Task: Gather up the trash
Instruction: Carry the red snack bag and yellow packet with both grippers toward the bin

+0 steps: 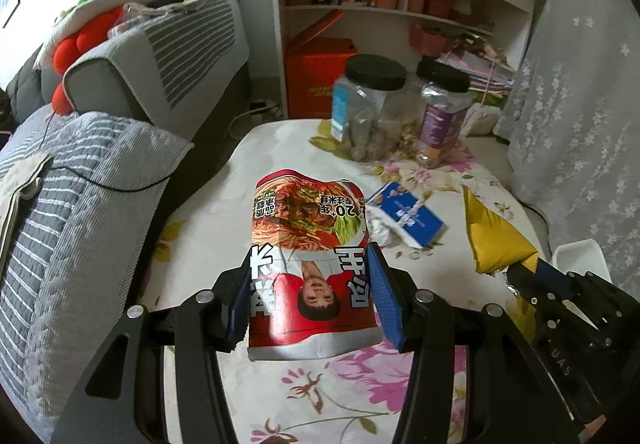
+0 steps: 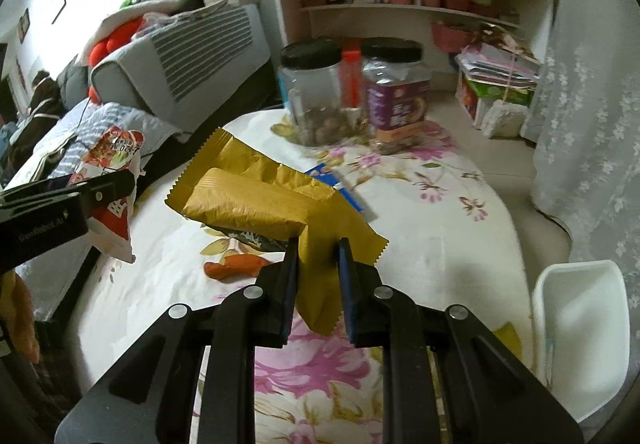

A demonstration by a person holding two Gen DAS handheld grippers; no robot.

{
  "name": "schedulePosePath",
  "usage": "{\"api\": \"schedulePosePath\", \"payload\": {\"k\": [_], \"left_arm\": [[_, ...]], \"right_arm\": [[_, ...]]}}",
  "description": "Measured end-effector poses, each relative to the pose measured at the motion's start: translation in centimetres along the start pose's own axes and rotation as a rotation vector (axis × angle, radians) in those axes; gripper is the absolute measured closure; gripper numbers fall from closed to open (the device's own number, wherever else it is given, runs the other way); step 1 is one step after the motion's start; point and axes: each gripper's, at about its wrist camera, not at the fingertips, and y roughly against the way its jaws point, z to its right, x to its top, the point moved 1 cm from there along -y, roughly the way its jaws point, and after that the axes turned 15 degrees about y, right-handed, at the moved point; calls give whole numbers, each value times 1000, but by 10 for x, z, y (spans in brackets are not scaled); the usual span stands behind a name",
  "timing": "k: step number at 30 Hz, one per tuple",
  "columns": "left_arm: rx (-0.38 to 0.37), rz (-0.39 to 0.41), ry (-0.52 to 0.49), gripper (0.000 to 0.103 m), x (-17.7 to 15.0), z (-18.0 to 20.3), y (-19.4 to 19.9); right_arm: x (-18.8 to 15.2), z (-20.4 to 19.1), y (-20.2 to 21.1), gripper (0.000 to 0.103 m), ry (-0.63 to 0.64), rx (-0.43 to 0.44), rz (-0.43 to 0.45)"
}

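Observation:
My left gripper [image 1: 310, 276] is shut on a red noodle packet [image 1: 308, 244] and holds it above the flowered table [image 1: 208, 212]. The packet also shows in the right wrist view [image 2: 112, 180], with the left gripper [image 2: 96, 188] on it. My right gripper [image 2: 318, 256] is shut on a yellow wrapper [image 2: 272, 200], held above the table [image 2: 432, 228]. It shows in the left wrist view too [image 1: 496, 240]. A blue packet [image 1: 406, 218], crumpled paper [image 1: 380, 232] and an orange scrap [image 2: 236, 268] lie on the table. A white bin [image 2: 580, 328] stands at the right edge.
Two black-lidded plastic jars [image 1: 372, 104] [image 1: 440, 112] stand at the table's far end. A grey sofa [image 1: 80, 180] lies along the left. A white shelf unit [image 1: 400, 4] stands behind, a lace curtain [image 1: 580, 104] hangs at right.

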Motion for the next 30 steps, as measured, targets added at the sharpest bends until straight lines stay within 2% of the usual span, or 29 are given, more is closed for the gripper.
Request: {"api": "schedulePosePath", "payload": {"k": [16, 30], "left_arm": [[-90, 64, -90, 52, -19, 73, 20], [-174, 46, -196, 52, -49, 143, 25]], "right_arm": [[-26, 68, 51, 84, -125, -136, 58], [-72, 174, 112, 82, -365, -330, 104]]}}
